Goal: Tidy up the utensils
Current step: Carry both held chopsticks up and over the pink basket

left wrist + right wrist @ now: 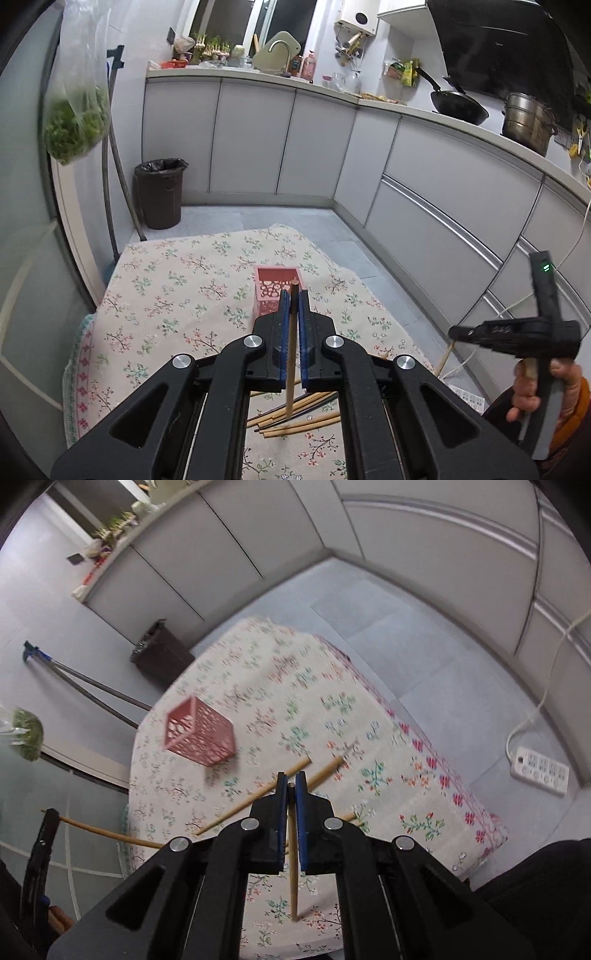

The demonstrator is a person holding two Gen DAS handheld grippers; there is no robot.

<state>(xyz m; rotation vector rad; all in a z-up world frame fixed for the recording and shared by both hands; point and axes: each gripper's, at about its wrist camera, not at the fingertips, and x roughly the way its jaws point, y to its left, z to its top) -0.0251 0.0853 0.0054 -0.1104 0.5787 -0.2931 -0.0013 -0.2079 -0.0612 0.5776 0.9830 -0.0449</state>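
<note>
One worktop (pixel 177 295), draped in a floral cloth, carries one pink lattice holder (pixel 275 284) standing upright toward its far end. Loose chopsticks (pixel 295 417) lie in a crossed heap at the near edge; roughly seven show, the exact count obscured by the rig. In the right wrist view two more chopsticks (pixel 255 797) lie crossed on the cloth. The left tongs (pixel 294 295) point at a downward slope toward the holder, clamped on one chopstick (pixel 291 362) running lengthwise between the blue pads. The right tongs (pixel 291 777), angled steeply down above the cloth, are clamped on a second chopstick (pixel 293 878). The person's right hand (pixel 543 391) grips that tool's handle.
</note>
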